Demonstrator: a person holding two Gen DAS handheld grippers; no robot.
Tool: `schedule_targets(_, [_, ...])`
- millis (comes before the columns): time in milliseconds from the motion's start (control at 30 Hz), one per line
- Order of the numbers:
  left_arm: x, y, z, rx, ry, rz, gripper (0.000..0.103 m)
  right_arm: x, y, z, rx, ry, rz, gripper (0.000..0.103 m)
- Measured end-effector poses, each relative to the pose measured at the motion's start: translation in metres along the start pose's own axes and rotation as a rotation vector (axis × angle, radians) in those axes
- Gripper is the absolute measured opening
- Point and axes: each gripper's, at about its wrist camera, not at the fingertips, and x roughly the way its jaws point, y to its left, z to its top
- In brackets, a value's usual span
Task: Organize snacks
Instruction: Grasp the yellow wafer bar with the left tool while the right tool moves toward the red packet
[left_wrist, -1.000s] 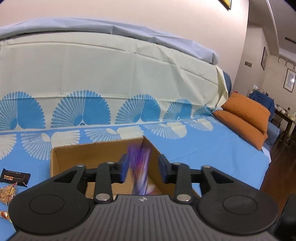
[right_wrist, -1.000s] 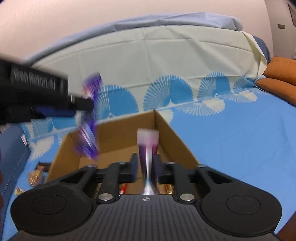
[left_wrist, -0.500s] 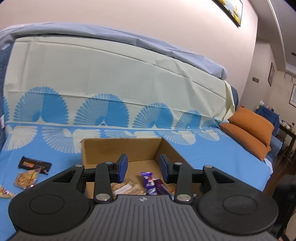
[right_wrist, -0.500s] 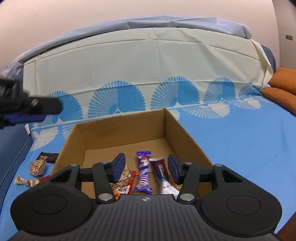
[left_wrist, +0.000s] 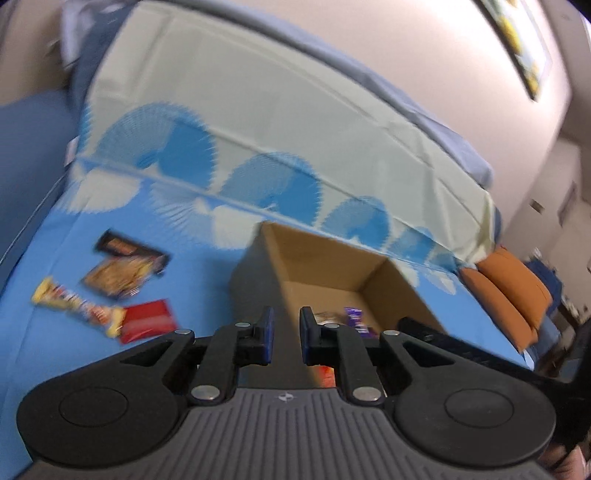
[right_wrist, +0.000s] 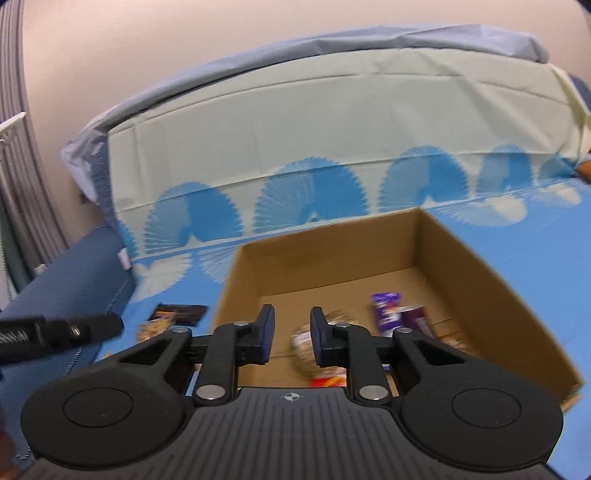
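On the bed's left side, four loose snacks (left_wrist: 110, 291) lie beside the box (left_wrist: 332, 273). Our left gripper (left_wrist: 284, 334), jaws just narrowed on nothing, points at the box's left wall; we should spread them, then descend onto one wrapper. Our right gripper (right_wrist: 291, 332), jaws likewise narrowed and empty, hovers over boxed snacks (right_wrist: 386, 314).

One box (right_wrist: 461, 258), four loose snacks (left_wrist: 107, 273).
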Motion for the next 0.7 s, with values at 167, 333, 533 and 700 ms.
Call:
schedule_targets(167, [0.006, 0.047, -0.001, -0.123, 0.013, 0.087, 0.016, 0.010, 0.020, -0.001, 0.010, 0.032, 0.064, 0.022])
schedule_targets(333, [0.020, 0.101, 0.001, -0.280, 0.028, 0.205, 0.019, 0.022, 0.040, -0.004, 0.024, 0.109, 0.140, 0.022])
schedule_targets(533, [0.051, 0.159, 0.007, -0.514, 0.040, 0.361, 0.040, 0.026, 0.057, -0.001, -0.036, 0.115, 0.191, 0.022])
schedule_targets(700, [0.079, 0.186, 0.012, -0.590, 0.038, 0.475, 0.053, 0.033, 0.058, 0.000, -0.026, 0.159, 0.249, 0.024])
